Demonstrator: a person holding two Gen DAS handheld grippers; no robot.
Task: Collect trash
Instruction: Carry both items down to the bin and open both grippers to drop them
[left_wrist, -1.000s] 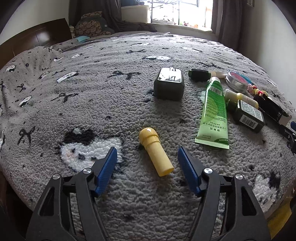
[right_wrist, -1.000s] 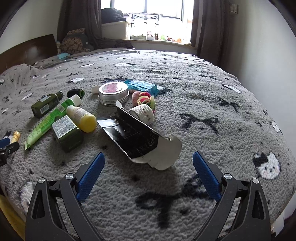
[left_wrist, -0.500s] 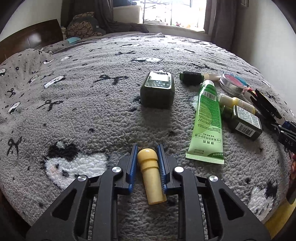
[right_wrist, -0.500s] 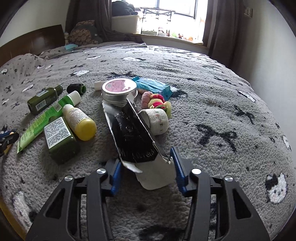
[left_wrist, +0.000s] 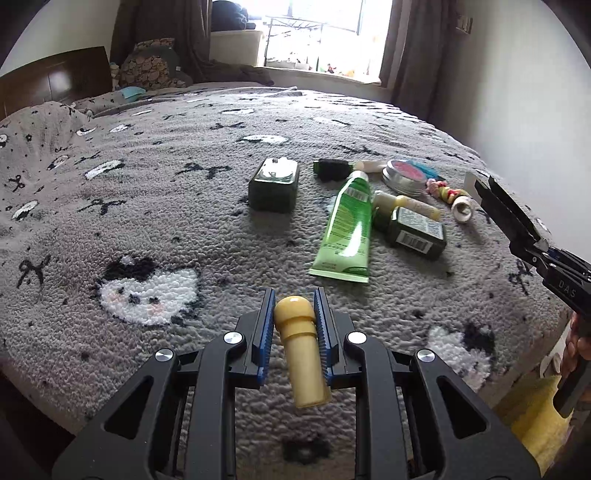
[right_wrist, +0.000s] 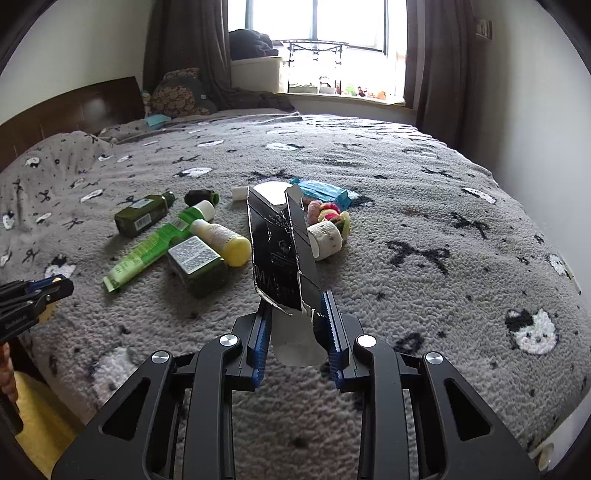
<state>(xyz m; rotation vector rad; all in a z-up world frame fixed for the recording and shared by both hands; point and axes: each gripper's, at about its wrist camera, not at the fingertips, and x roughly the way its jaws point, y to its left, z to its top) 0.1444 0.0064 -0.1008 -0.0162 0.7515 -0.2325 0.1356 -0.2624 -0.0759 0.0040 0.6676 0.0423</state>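
My left gripper (left_wrist: 294, 314) is shut on a small yellow tube (left_wrist: 301, 350) by its rounded cap and holds it above the grey bedspread (left_wrist: 166, 206). My right gripper (right_wrist: 295, 314) is shut on a torn black carton (right_wrist: 280, 254) with a white inside and holds it up off the bed. The right gripper with the carton (left_wrist: 506, 210) also shows at the right edge of the left wrist view. The left gripper (right_wrist: 40, 291) shows at the left edge of the right wrist view.
On the bed lie a green tube (left_wrist: 349, 225), a dark green bottle (left_wrist: 274, 184), a green box with a barcode (left_wrist: 417, 232), a yellow bottle (right_wrist: 221, 240), a round tin (left_wrist: 404, 175), a blue pack (right_wrist: 321, 190), a white roll (right_wrist: 327, 238) and hair ties (right_wrist: 328, 214). Something yellow (left_wrist: 535, 424) lies beside the bed.
Both grippers closed: the left on the yellow tube, the right on the black carton. Both have since lifted their objects off the bedspread and drawn back.
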